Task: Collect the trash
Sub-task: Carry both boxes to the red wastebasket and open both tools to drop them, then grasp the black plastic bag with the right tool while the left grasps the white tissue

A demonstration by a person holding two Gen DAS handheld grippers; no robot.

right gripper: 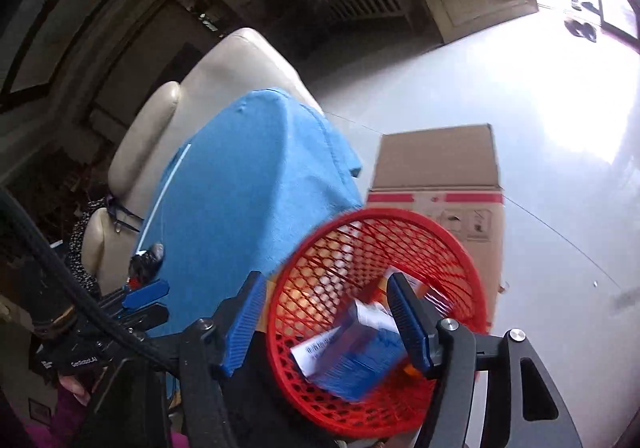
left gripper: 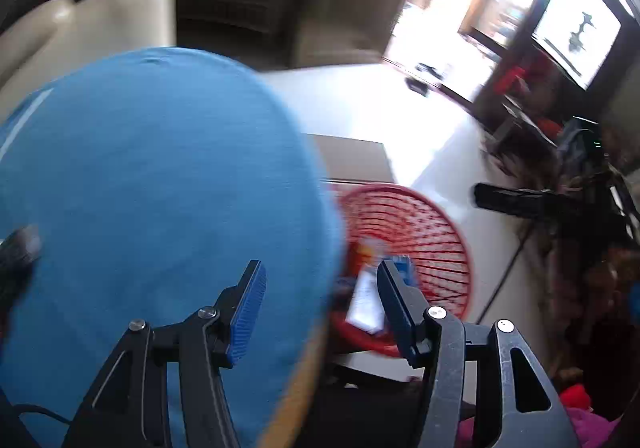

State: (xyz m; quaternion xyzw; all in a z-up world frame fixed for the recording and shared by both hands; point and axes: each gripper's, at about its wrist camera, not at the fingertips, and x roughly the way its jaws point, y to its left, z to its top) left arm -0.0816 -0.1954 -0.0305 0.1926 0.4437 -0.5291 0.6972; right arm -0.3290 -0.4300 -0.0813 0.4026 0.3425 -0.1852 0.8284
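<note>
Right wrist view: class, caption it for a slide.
Open right gripper above a red mesh basket holding a blue-and-white box.

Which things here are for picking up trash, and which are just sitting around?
For the job:
red basket
blue-and-white box inside it
right gripper, open
left gripper, open

Just around:
blue cloth
cardboard box
cream armchair

Both wrist views look down, close; share red basket point(left gripper: 404, 260) point(right gripper: 376, 312).
</note>
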